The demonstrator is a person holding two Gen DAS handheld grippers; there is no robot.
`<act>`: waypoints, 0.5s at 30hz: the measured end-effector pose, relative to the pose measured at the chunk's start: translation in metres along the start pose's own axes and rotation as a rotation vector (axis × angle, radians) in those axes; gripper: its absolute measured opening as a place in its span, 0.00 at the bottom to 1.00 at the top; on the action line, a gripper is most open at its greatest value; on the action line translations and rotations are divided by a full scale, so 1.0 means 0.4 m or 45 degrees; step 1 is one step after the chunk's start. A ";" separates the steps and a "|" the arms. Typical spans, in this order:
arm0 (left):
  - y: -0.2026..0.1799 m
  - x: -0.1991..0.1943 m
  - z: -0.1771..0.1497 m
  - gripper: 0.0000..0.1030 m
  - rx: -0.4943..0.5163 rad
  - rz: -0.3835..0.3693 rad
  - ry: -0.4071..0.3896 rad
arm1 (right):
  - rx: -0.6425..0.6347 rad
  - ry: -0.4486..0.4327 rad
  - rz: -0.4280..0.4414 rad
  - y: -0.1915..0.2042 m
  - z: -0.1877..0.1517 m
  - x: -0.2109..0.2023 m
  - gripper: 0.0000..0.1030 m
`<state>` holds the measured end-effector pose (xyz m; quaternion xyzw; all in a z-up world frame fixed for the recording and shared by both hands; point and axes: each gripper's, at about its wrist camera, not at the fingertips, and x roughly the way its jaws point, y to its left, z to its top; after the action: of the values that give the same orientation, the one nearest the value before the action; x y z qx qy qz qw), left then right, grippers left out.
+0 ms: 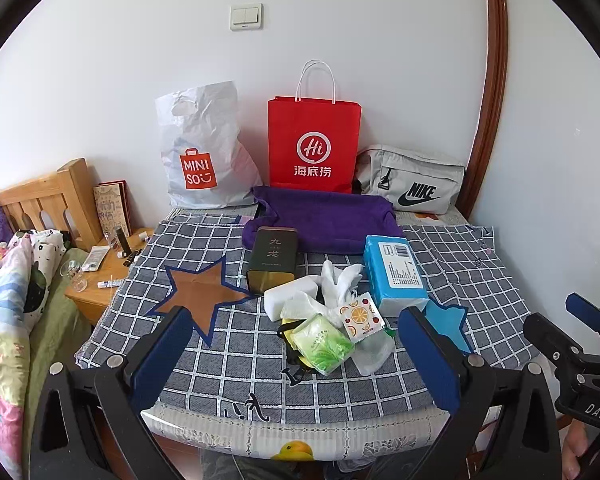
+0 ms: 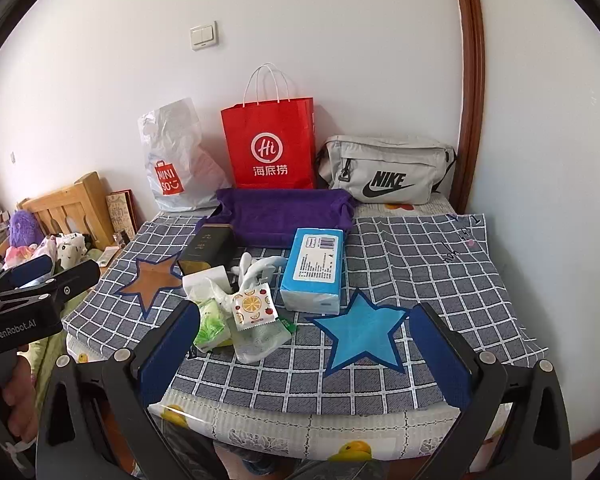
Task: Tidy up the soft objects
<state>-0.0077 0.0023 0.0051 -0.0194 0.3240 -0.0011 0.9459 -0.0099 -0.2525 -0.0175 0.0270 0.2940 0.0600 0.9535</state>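
Both my grippers, left gripper and right gripper, hold their fingers released and empty. I judge this is pre-grasp staging: the soft clutter pile lies ahead between the left fingers.

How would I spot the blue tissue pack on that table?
Start at the red paper bag against the back wall, then come forward over the purple towel. The blue tissue pack lies just in front, the only bright blue block, with a barcode label on top.

— What soft things lie on the tabletop?
— A folded purple towel at the back, a blue tissue pack lying flat before it — beside that, a white sponge, white socks and a green tissue packet.
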 end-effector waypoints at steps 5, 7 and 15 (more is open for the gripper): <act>-0.001 0.003 -0.001 1.00 0.001 0.001 0.000 | 0.000 -0.004 0.003 0.004 0.002 -0.004 1.00; 0.000 0.002 -0.001 1.00 0.001 0.000 0.000 | -0.003 -0.003 0.006 0.006 0.001 -0.004 1.00; -0.001 0.002 -0.002 1.00 0.000 0.003 0.000 | -0.015 -0.001 0.007 0.014 -0.003 -0.003 1.00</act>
<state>-0.0075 0.0018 0.0040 -0.0191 0.3239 0.0001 0.9459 -0.0121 -0.2470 -0.0172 0.0220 0.2933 0.0644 0.9536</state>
